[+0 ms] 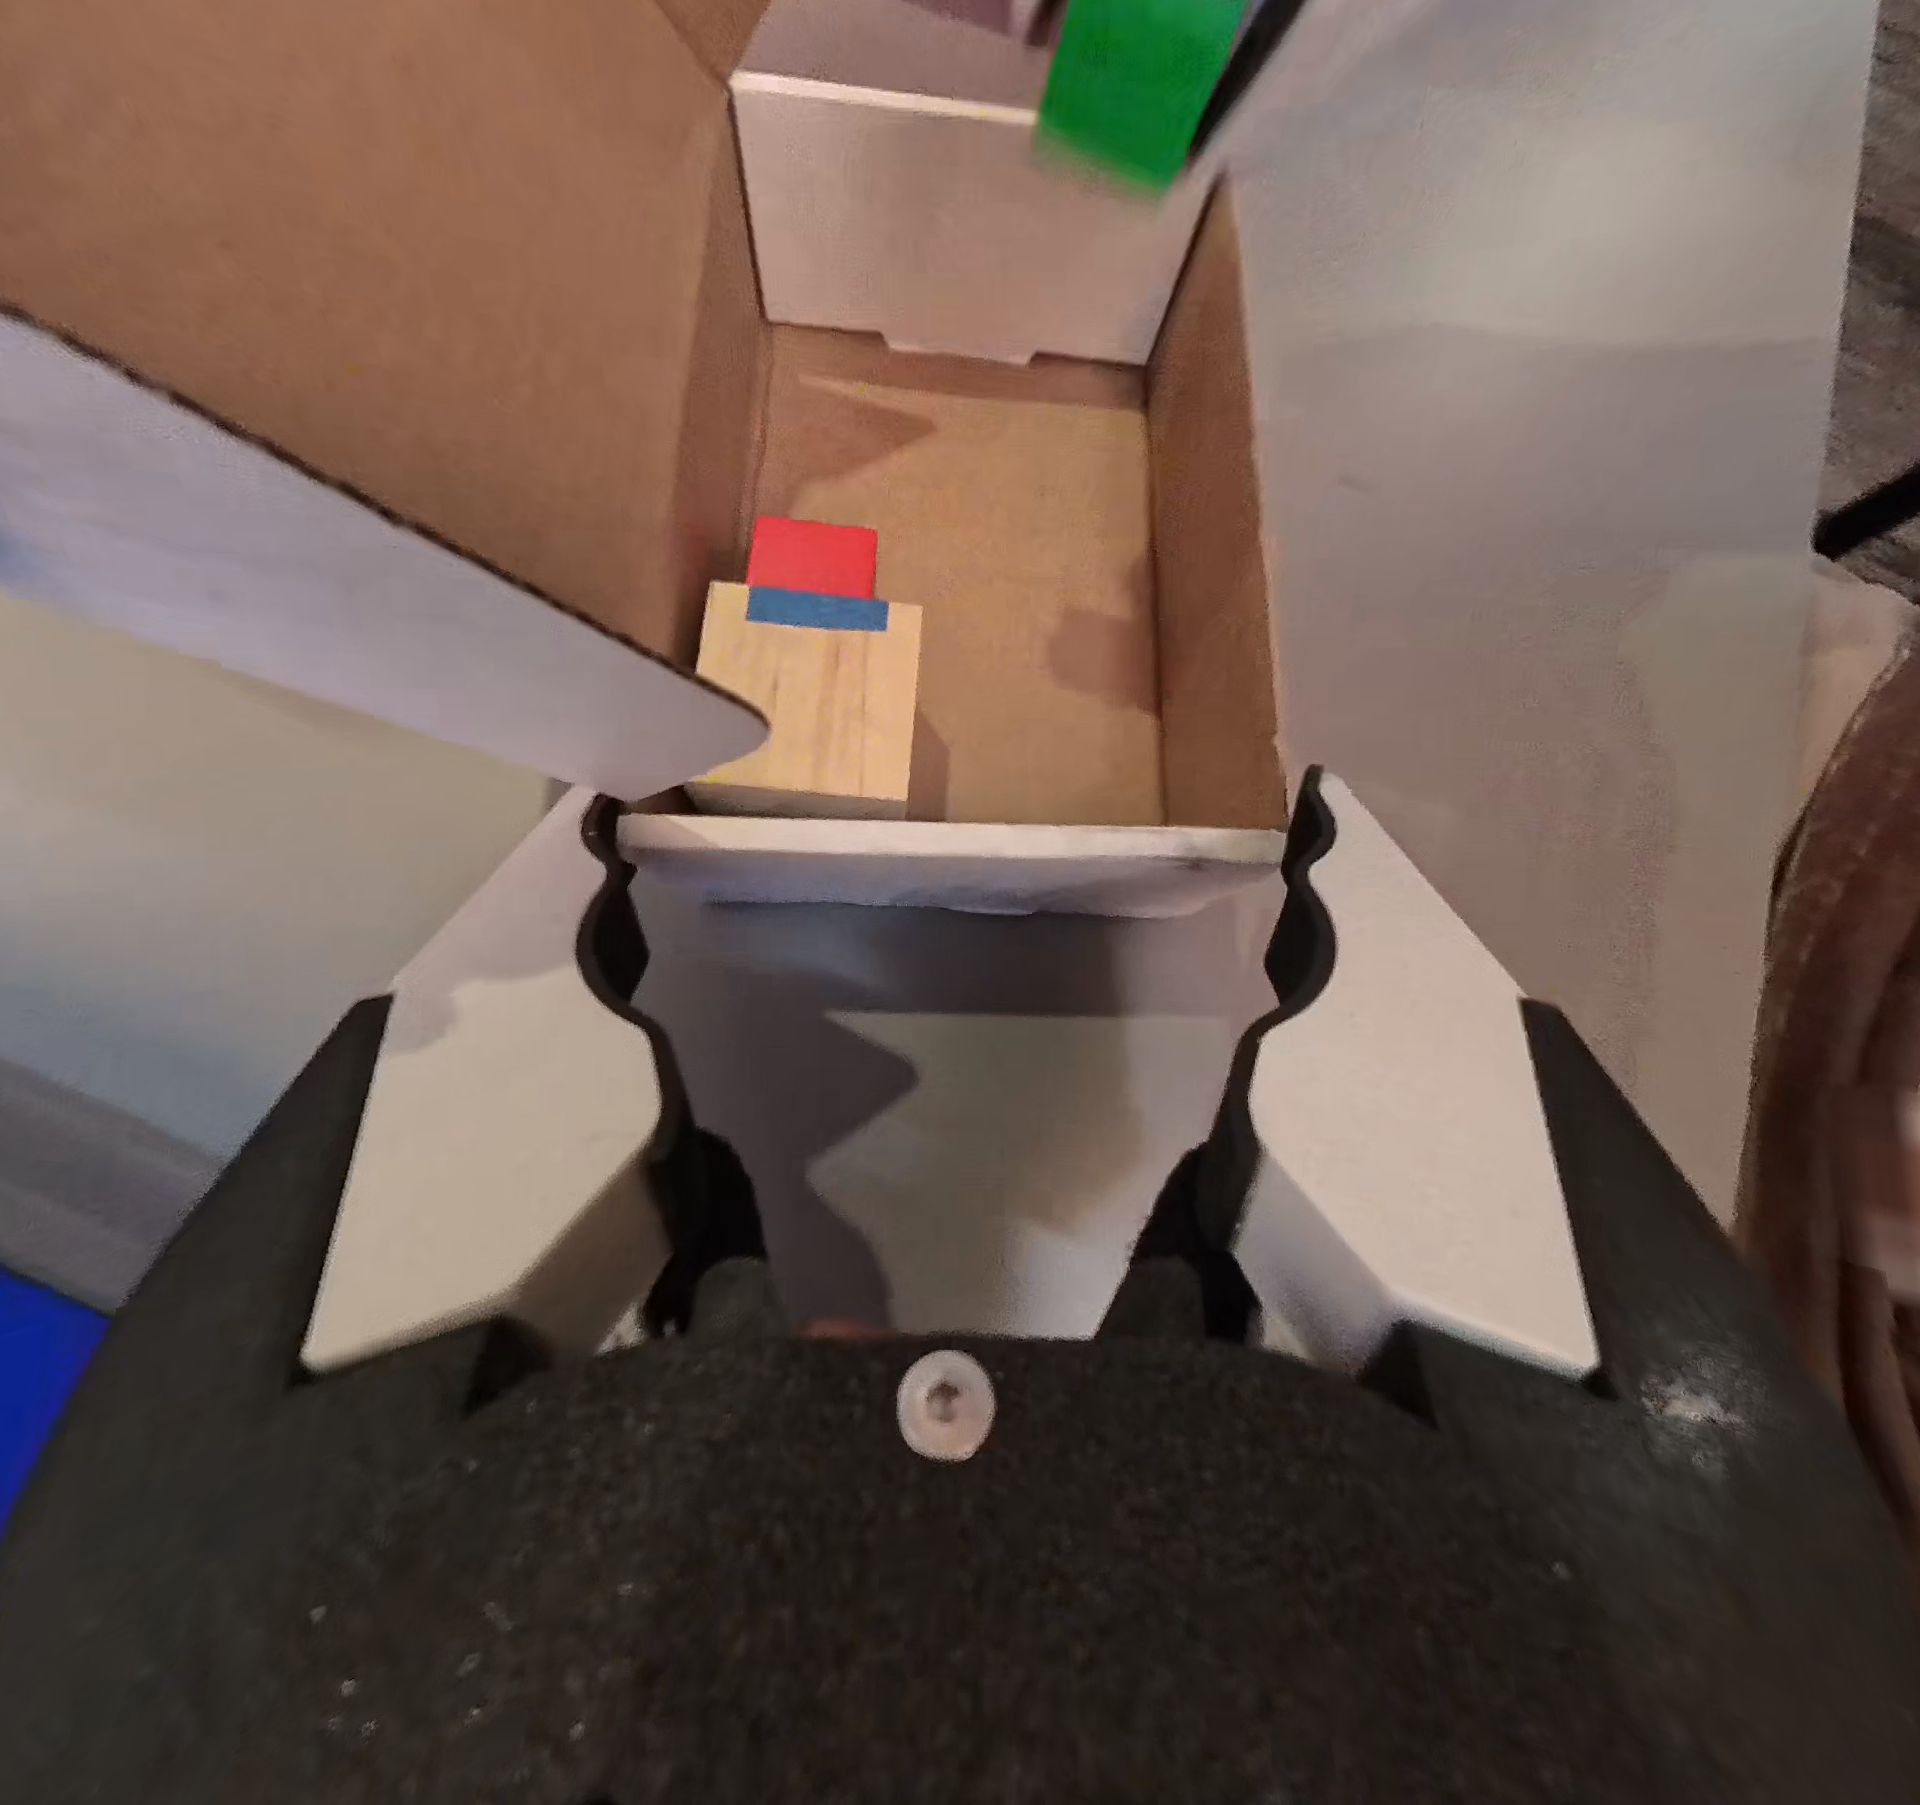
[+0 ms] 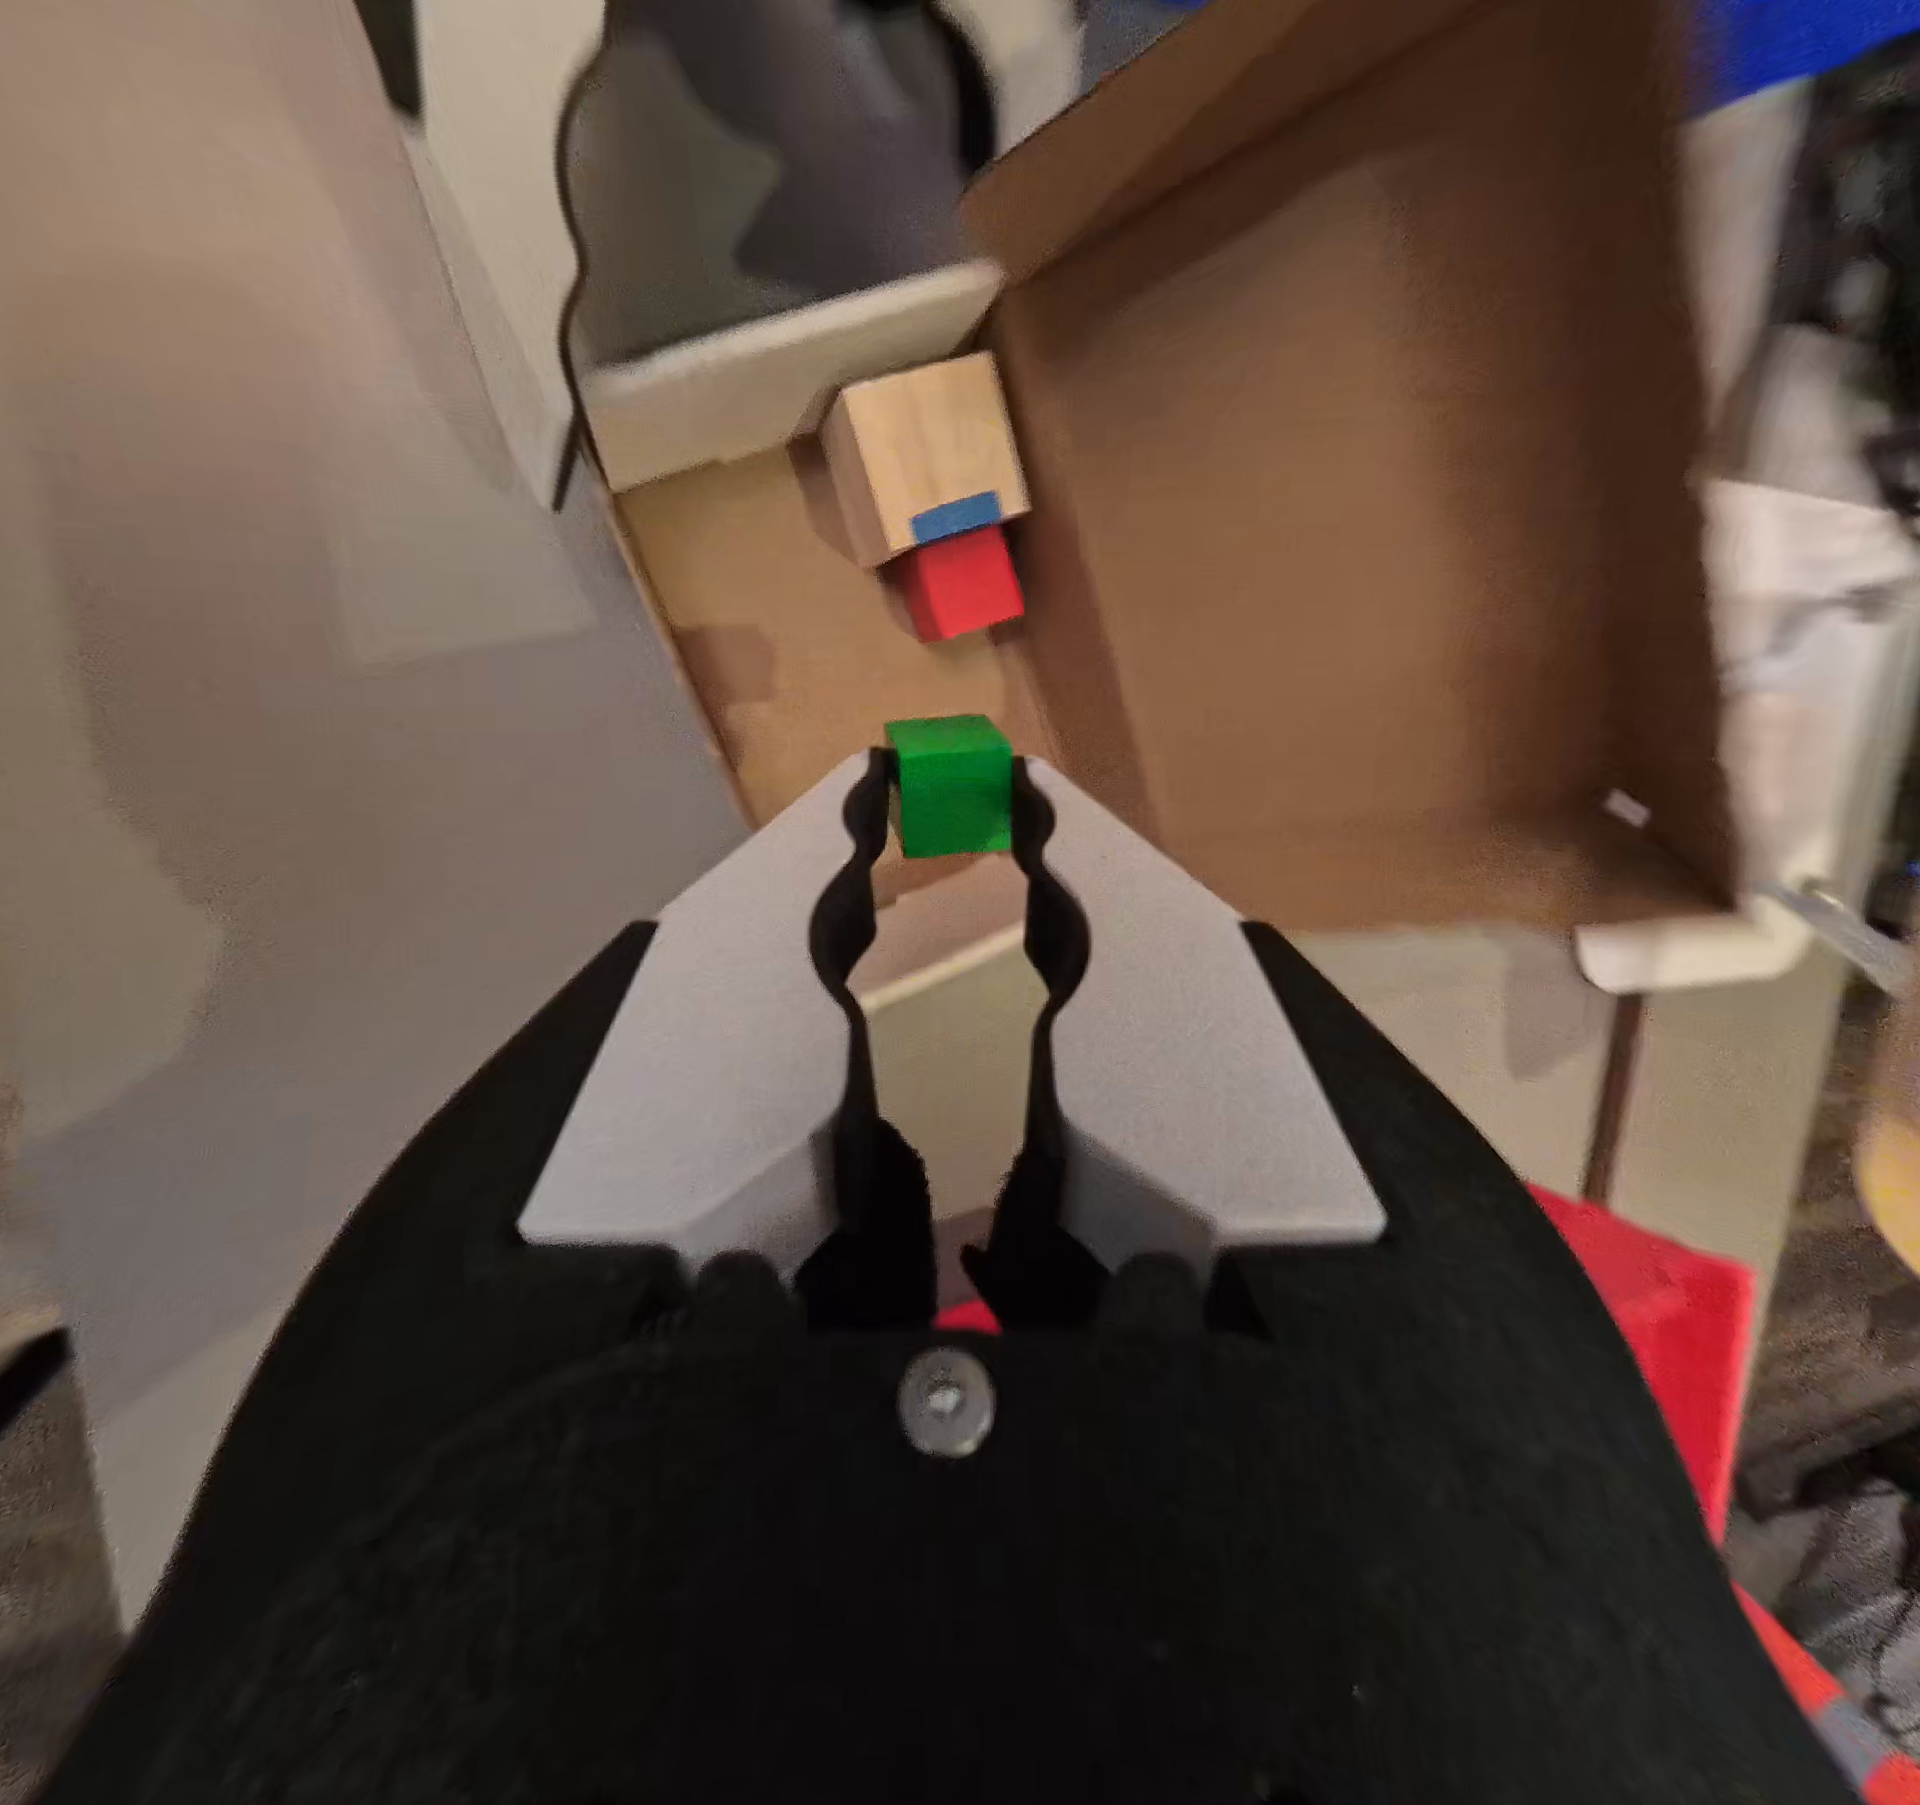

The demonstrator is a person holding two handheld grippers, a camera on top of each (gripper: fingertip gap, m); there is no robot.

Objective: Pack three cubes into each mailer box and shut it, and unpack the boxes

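The mailer box [image 1: 966, 851] stood open just ahead of the left hand-held gripper [image 1: 951, 820], whose fingers gaped wide at its near wall; inside, by the left wall, lay a wooden cube [image 1: 821, 706], a blue one [image 1: 816, 609] and a red one [image 1: 812, 555]; the right hand-held gripper [image 2: 951, 789] pinched a green cube [image 2: 951, 789] above the far edge.

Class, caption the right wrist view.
Right tool carries green cube toward open mailer box holding three cubes.

Likely home or office room: carpeted floor [image 2: 1797, 1340], white furniture panels [image 2: 260, 508], cluttered shelving [image 2: 1860, 301] at edge.
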